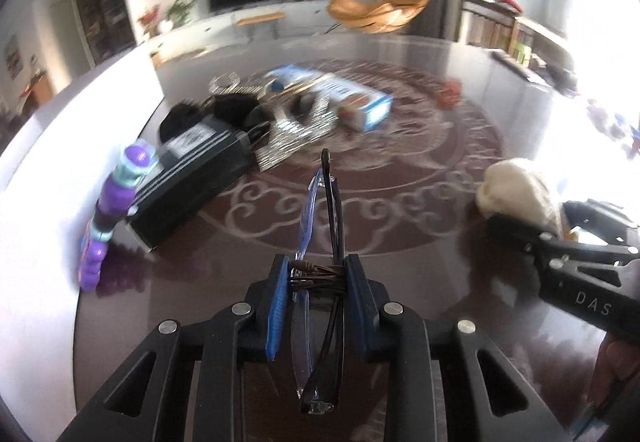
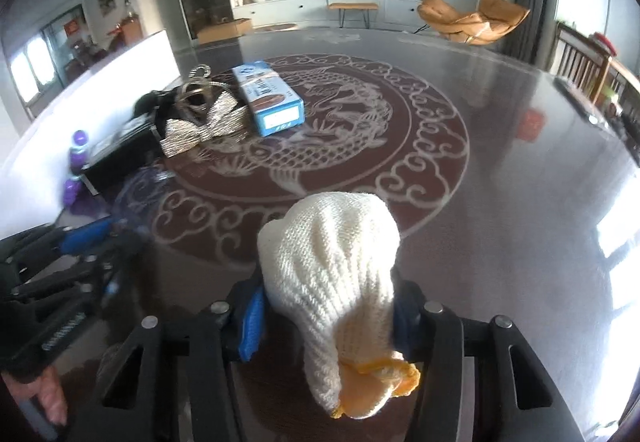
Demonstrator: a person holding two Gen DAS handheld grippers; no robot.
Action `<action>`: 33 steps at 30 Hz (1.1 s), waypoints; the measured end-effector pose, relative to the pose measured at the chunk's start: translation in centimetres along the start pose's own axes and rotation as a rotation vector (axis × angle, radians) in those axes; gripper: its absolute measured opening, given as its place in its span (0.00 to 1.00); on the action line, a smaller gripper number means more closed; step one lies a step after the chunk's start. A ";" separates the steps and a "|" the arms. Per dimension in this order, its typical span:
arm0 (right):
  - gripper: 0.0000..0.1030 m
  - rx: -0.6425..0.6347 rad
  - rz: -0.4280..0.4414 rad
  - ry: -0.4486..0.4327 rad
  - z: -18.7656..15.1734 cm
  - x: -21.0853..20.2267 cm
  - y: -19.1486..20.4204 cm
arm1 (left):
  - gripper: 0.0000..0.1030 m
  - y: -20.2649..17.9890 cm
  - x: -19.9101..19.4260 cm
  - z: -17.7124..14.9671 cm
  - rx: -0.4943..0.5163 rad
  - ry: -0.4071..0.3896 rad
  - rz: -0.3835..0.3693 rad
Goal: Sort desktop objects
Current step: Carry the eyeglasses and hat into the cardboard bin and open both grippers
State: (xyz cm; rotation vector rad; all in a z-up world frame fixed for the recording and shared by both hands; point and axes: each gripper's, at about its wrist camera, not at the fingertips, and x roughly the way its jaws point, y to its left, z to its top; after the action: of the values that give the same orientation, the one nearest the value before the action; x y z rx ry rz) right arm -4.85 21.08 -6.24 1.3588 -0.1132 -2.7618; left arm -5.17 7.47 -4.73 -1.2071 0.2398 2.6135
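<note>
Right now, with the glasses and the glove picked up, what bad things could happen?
1. The left gripper pinches the folded glasses near one end, so most of the frame sticks out. They might twist, slip or get bent.
2. The right gripper squeezes a soft knitted glove that bulges out. It could slide free.
3. The two grippers are close together, so they might bump.

left wrist: close, down-forward | right wrist: same | shared: table [image 1: 400,202], blue box [image 2: 268,98]
</note>
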 end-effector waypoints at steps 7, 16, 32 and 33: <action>0.48 0.058 0.065 -0.014 -1.1 -4.1 -2.3 | 0.27 -1.2 -3.2 0.1 0.008 -0.065 -0.091; 0.48 0.073 0.192 -0.037 -0.1 -7.8 -1.9 | 0.27 0.9 -9.6 -0.4 -0.099 -0.137 -0.128; 0.48 -0.118 0.385 -0.078 2.8 -10.2 8.7 | 0.27 11.1 -19.8 -0.7 -0.287 -0.270 -0.057; 0.48 -0.126 0.391 -0.077 2.8 -10.2 9.0 | 0.27 11.6 -20.2 -0.8 -0.293 -0.273 -0.044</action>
State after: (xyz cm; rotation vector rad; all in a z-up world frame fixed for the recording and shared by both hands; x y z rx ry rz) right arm -0.64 13.16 4.37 1.0675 -0.1835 -2.4478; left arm 4.61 -6.96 10.66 -0.9039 -0.2256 2.8020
